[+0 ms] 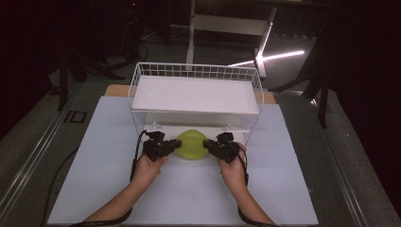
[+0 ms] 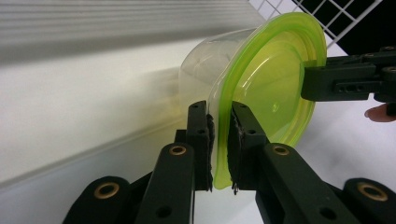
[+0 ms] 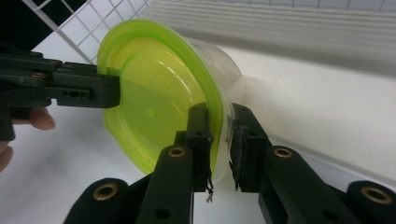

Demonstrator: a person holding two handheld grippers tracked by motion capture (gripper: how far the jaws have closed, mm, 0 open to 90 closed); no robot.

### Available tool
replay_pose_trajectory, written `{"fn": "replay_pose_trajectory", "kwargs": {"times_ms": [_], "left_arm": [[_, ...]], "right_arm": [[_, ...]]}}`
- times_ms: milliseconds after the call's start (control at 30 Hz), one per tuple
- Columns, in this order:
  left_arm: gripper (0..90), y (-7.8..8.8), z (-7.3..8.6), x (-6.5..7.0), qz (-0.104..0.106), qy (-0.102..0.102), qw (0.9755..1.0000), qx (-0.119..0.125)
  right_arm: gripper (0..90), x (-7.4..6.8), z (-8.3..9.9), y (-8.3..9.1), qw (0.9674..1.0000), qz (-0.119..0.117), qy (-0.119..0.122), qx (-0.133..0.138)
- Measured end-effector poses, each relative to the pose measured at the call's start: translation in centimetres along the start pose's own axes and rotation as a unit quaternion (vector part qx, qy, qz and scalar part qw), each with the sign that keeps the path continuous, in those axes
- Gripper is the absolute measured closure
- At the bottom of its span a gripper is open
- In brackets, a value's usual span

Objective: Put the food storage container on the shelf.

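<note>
The left tool point(image 2: 219, 140) pinches the rim of a green-lidded clear container point(image 2: 261, 88), and the right tool point(image 3: 218, 135) pinches the opposite rim. The container is held at the open front of a white wire basket point(image 1: 142, 71) on the counter point(image 1: 198, 189).

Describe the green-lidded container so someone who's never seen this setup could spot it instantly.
Find the white wire rack at the back of the table. At its open front, between the left gripper and right gripper, sits a clear tub with a lime-green lid. It is the one brightly coloured thing here.
</note>
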State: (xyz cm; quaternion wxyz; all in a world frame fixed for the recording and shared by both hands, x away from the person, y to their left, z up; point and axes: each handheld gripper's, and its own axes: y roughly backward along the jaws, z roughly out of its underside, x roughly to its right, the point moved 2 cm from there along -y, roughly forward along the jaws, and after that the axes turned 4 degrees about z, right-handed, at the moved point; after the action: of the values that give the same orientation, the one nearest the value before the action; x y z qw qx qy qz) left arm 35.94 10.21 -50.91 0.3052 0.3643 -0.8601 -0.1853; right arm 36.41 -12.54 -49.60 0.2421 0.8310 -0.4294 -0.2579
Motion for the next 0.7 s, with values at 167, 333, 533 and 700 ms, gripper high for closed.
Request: {"fn": "replay_pose_trajectory", "kwargs": {"times_ms": [167,333,533,700], "left_arm": [[81.1,-0.4,-0.4,-0.2,0.005,0.000,1.0000,0.007],[80.7,-0.7,-0.8,-0.7,0.026,-0.004,0.9993,0.026],[78.2,-1.0,-1.5,-0.8,0.012,-0.028,0.9991,0.029],[74.0,-1.3,-1.6,-1.2,0.004,-0.034,0.9983,0.048]], "right_arm": [[78.0,0.4,-0.2,-0.6,0.9999,0.015,0.005,0.002],[76.8,0.7,-0.7,-0.6,0.9998,0.020,0.001,0.009],[72.5,0.8,-1.1,-0.8,0.9991,0.036,0.019,0.015],[71.4,0.9,-1.5,-1.2,0.9983,0.047,0.022,0.026]]}}
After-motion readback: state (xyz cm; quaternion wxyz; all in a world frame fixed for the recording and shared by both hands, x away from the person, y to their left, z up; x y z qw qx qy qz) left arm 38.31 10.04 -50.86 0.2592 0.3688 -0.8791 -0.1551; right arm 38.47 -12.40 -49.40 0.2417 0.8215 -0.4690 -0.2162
